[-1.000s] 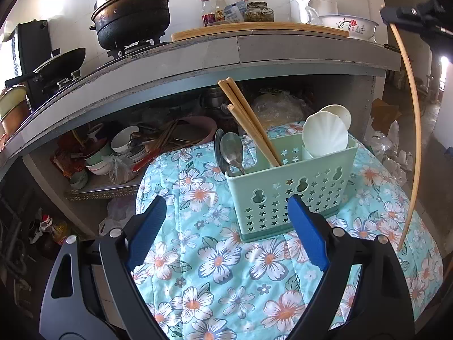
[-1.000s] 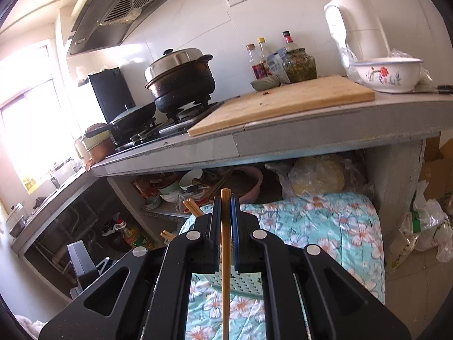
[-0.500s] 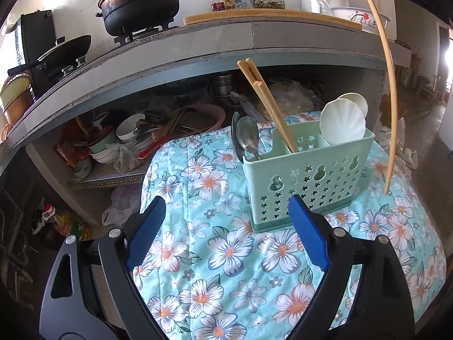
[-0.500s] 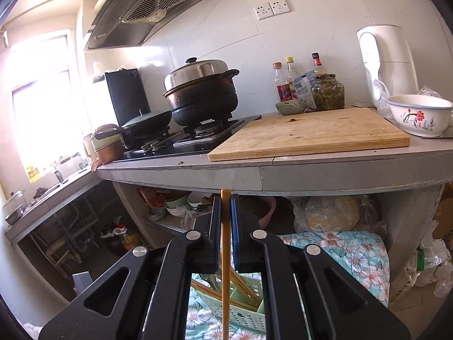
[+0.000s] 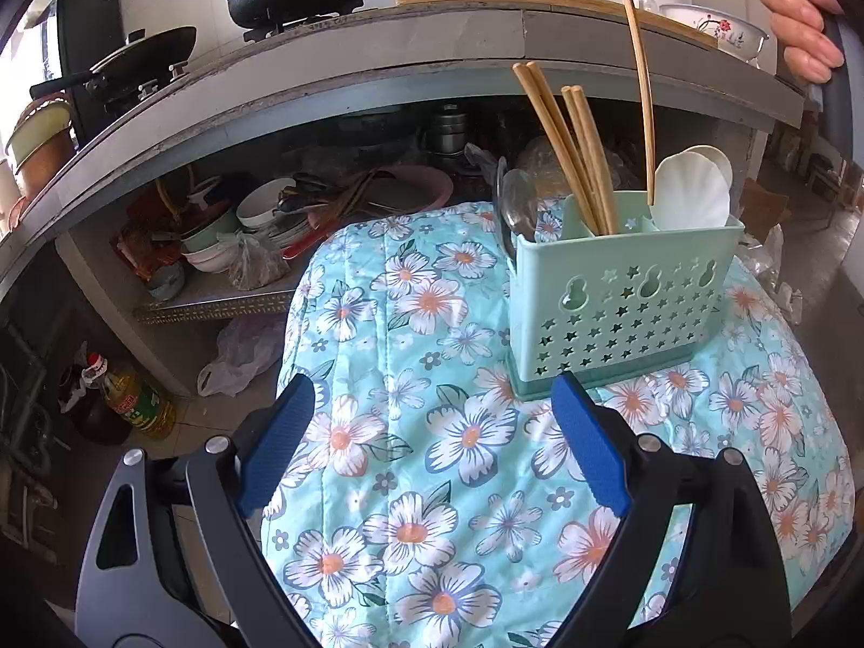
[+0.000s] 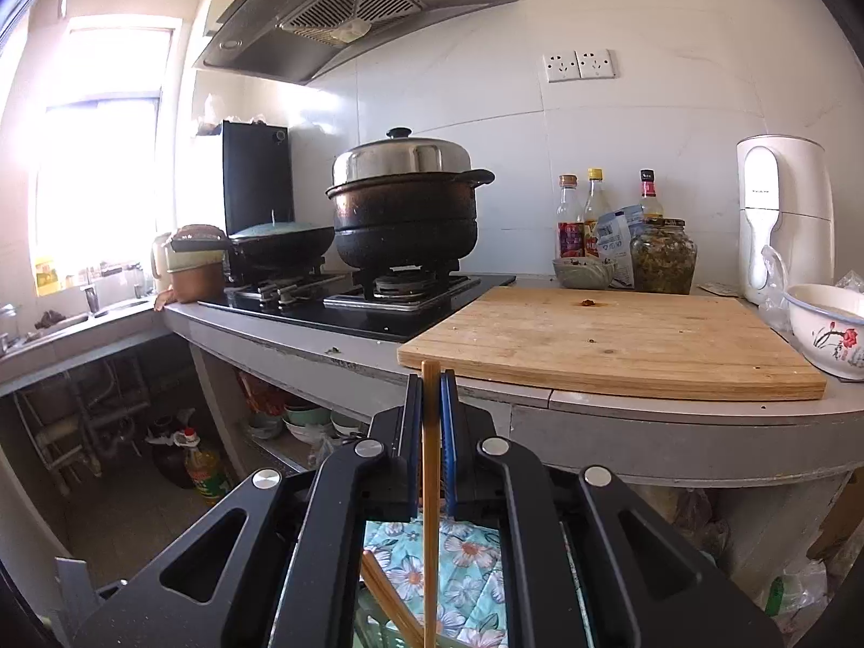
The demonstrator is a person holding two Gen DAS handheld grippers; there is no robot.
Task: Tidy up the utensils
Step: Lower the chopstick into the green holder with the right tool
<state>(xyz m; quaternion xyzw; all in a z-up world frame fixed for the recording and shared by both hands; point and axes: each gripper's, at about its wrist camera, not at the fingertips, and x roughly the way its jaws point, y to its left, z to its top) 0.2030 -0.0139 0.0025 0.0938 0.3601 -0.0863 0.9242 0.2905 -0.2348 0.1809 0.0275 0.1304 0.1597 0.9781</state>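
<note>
Bamboo chopstick (image 5: pixel 642 81), clamped in the right gripper (image 6: pixel 432 421)'s shut jaws, has swung from beside the green utensil caddy (image 5: pixel 621 297) to above its chopstick compartment, ready for lowering; left gripper (image 5: pixel 432 443)'s jaws gape empty.

A mint-green perforated plastic caddy (image 5: pixel 621 302) is set on a floral quilted cloth (image 5: pixel 432 432), before the grey desk (image 5: pixel 335 92). In it, metal spoons (image 5: pixel 515 205) are placed left, wooden chopsticks (image 5: pixel 572 156) centre, white ladles (image 5: pixel 691 194) right.
</note>
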